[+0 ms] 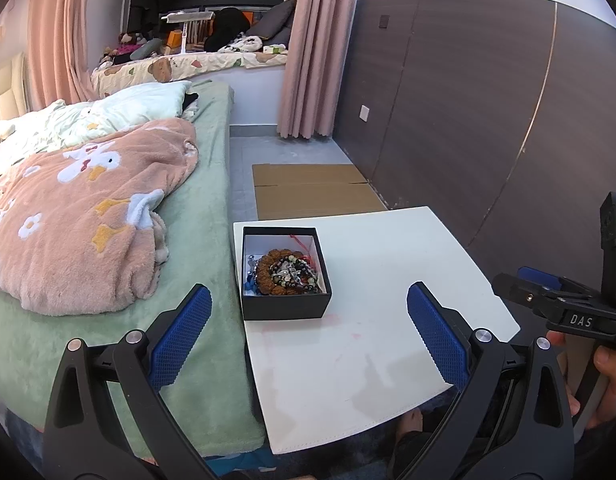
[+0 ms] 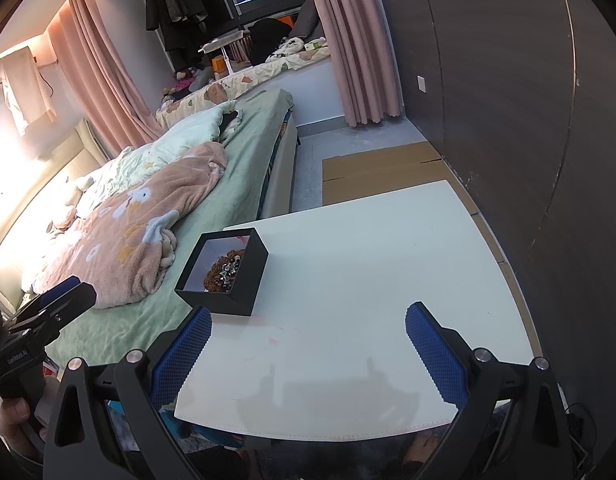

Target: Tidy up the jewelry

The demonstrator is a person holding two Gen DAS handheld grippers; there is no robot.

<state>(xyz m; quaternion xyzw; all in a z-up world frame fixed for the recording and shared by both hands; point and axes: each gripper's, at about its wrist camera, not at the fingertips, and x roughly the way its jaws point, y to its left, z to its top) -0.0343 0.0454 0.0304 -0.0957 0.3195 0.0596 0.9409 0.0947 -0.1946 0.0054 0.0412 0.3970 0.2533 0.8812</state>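
A black open box with a white lining sits on the left part of the white table. It holds a pile of bead bracelets, brown, dark and pale, with a red cord. The box also shows in the right wrist view, with the beads inside. My left gripper is open and empty, held above the table's near side, short of the box. My right gripper is open and empty over the table's near half, to the right of the box.
A bed with a green sheet and a pink blanket lies against the table's left edge. Flat cardboard lies on the floor beyond the table. A dark wood wall runs along the right. The right gripper's body shows at the table's right edge.
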